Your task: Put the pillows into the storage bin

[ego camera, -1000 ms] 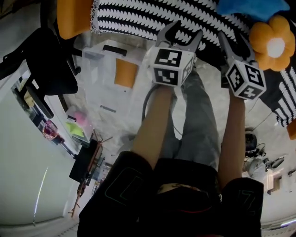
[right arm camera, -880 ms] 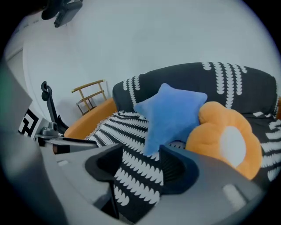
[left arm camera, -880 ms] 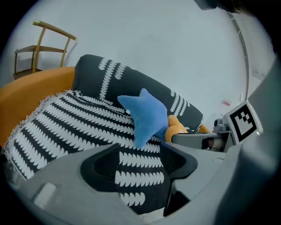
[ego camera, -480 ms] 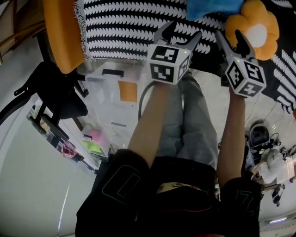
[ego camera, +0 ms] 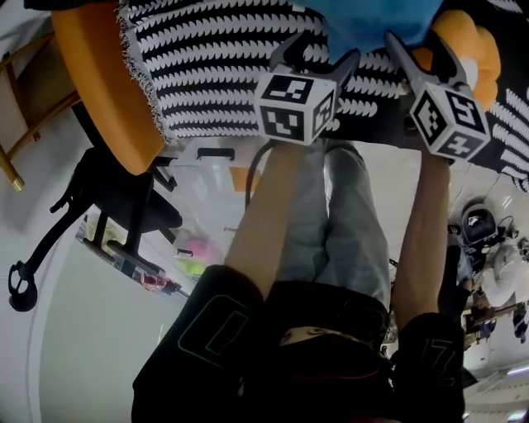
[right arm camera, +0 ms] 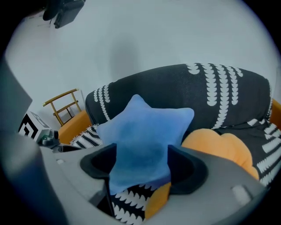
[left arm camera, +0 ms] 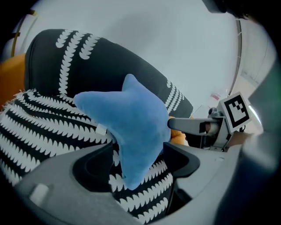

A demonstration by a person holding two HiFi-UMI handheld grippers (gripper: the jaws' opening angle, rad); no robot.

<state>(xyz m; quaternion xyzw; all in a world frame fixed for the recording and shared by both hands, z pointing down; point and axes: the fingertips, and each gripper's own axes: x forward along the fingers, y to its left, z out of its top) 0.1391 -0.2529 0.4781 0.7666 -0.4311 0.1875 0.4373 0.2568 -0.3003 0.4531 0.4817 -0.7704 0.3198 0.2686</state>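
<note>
Both grippers sit higher in the head view than 1 second ago, now up at the blue star pillow on the top edge. Nothing looks packed yet: the star and the orange flower pillow, upper right, are both well apart from the clear storage bin at centre left. The left gripper and right gripper are opening wide. Each straddles a point of the star, and neither appears to clamp it.

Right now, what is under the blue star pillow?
Below the blue star pillow the black-and-white patterned throw shows, and an orange flower pillow sits beside it. Whatever lies directly beneath the star is covered by it.
</note>
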